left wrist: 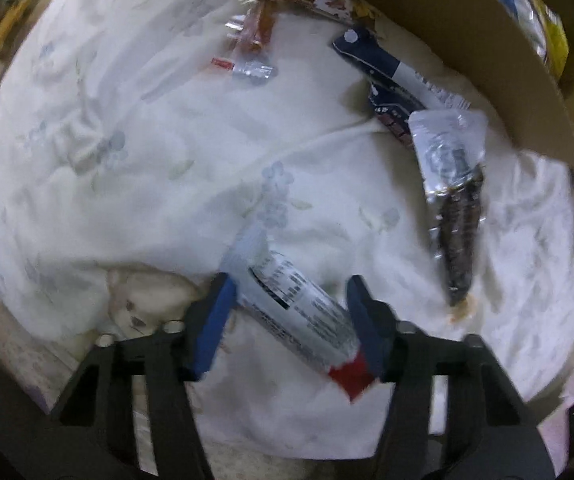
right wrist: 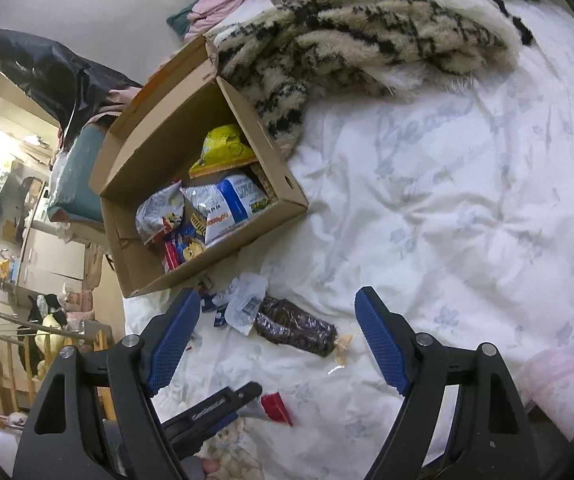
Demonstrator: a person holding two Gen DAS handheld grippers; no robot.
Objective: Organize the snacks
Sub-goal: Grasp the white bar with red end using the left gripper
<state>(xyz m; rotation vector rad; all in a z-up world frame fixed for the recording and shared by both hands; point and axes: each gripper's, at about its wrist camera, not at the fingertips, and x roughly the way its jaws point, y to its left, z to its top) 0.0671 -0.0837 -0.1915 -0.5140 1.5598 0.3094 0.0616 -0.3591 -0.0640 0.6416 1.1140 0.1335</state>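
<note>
My left gripper [left wrist: 291, 296] is open, its blue fingers on either side of a white snack packet with a red end [left wrist: 299, 316] that lies on the white duvet [left wrist: 147, 168]; contact is unclear. A dark chocolate snack in a clear wrapper [left wrist: 457, 208] lies to the right, a navy packet [left wrist: 387, 76] beyond it, brown snacks [left wrist: 287, 0] at the far edge. The cardboard box [left wrist: 527, 80] stands at the top right. My right gripper [right wrist: 277, 334] is open and empty above the duvet, with the dark snack [right wrist: 293, 326] between its fingers in view. The box [right wrist: 191, 208] holds several snack bags.
A furry black-and-cream blanket [right wrist: 367, 48] lies behind the box. A pink item [right wrist: 559, 384] sits at the bed's lower right. The bed edge is at the left, with cluttered room and a wooden rack [right wrist: 7, 340] beyond. The left gripper [right wrist: 215, 408] shows below the right gripper.
</note>
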